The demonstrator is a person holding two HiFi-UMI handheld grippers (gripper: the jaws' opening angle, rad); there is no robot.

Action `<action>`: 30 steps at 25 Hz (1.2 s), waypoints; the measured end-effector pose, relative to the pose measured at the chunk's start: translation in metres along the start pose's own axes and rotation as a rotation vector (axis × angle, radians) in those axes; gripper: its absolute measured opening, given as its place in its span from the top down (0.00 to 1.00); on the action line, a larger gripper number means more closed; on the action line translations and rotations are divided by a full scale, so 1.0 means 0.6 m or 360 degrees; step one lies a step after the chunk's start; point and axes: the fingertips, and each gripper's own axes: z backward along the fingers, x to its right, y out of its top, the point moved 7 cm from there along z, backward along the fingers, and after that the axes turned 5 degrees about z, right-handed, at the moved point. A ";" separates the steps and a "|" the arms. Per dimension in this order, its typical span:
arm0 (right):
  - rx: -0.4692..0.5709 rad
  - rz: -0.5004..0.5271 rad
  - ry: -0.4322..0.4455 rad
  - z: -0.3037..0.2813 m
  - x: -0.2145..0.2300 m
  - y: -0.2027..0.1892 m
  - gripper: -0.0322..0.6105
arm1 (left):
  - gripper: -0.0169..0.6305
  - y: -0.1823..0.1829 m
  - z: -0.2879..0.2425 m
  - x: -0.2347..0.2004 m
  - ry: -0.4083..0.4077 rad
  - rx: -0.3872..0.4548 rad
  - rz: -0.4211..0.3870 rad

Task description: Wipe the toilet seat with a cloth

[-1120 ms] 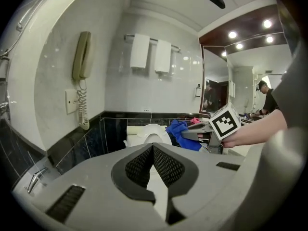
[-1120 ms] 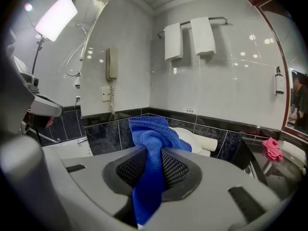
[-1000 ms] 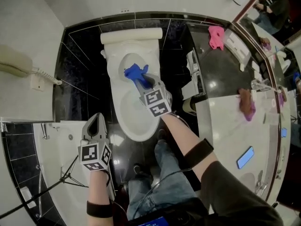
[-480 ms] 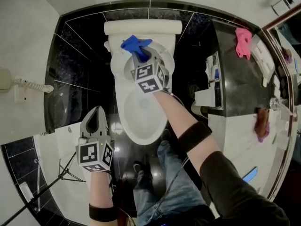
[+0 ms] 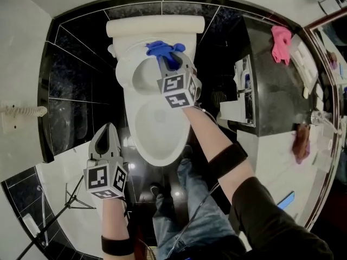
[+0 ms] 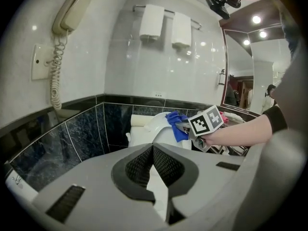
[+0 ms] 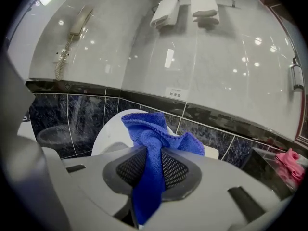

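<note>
A white toilet [image 5: 157, 155] stands against the black tiled wall, its tank top [image 5: 154, 25] at the back. My right gripper [image 5: 171, 58] is over the rear of the bowl, near the tank, and is shut on a bunched blue cloth [image 5: 162, 49]. In the right gripper view the cloth [image 7: 153, 143] hangs between the pads and fans out ahead of them, with the raised white lid [image 7: 108, 136] behind it. My left gripper [image 5: 106, 136] hangs left of the toilet, shut and holding nothing. The left gripper view shows its jaws closed [image 6: 153, 163] and the cloth [image 6: 174, 124] beyond.
A dark counter [image 5: 265, 80] at the right carries a pink cloth [image 5: 281, 41], a purple cloth [image 5: 301, 142] and a blue phone [image 5: 286, 200]. A wall telephone [image 6: 67, 13] and two hanging towels [image 6: 166, 23] are on the wall. A tripod [image 5: 59, 215] stands at lower left.
My right gripper has carried the blue cloth from the middle of the bowl toward the tank end. The left gripper has stayed at the toilet's left side, a little lower.
</note>
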 end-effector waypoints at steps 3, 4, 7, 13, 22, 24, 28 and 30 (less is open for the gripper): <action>-0.0069 0.0002 -0.0037 0.015 0.020 -0.047 0.78 | 0.97 -0.003 -0.008 0.010 -0.0020 -0.0018 -0.0019; -0.0078 0.0016 -0.0041 0.019 0.023 -0.063 0.78 | 0.97 -0.005 -0.010 0.012 -0.0027 -0.0021 -0.0021; -0.0064 0.0123 -0.0050 0.027 0.021 -0.086 0.78 | 0.97 -0.015 -0.013 0.014 -0.0037 -0.0029 -0.0018; -0.0184 0.0104 -0.0120 0.030 0.024 -0.151 0.78 | 0.97 -0.048 -0.015 0.009 -0.0039 -0.0058 -0.0001; -0.0476 -0.0073 -0.0132 0.012 0.000 -0.321 0.78 | 0.97 -0.119 -0.034 -0.014 -0.0035 -0.0048 0.0040; -0.0559 -0.0112 -0.0106 0.004 -0.021 -0.364 0.79 | 0.97 -0.141 -0.039 -0.018 -0.0034 -0.0037 0.0050; -0.0600 -0.0168 -0.0104 -0.012 -0.059 -0.424 0.79 | 0.97 -0.190 -0.048 -0.026 -0.0036 -0.0040 0.0070; -0.0628 -0.0208 -0.0083 -0.022 -0.078 -0.448 0.79 | 0.97 -0.214 -0.053 -0.031 -0.0039 -0.0050 0.0082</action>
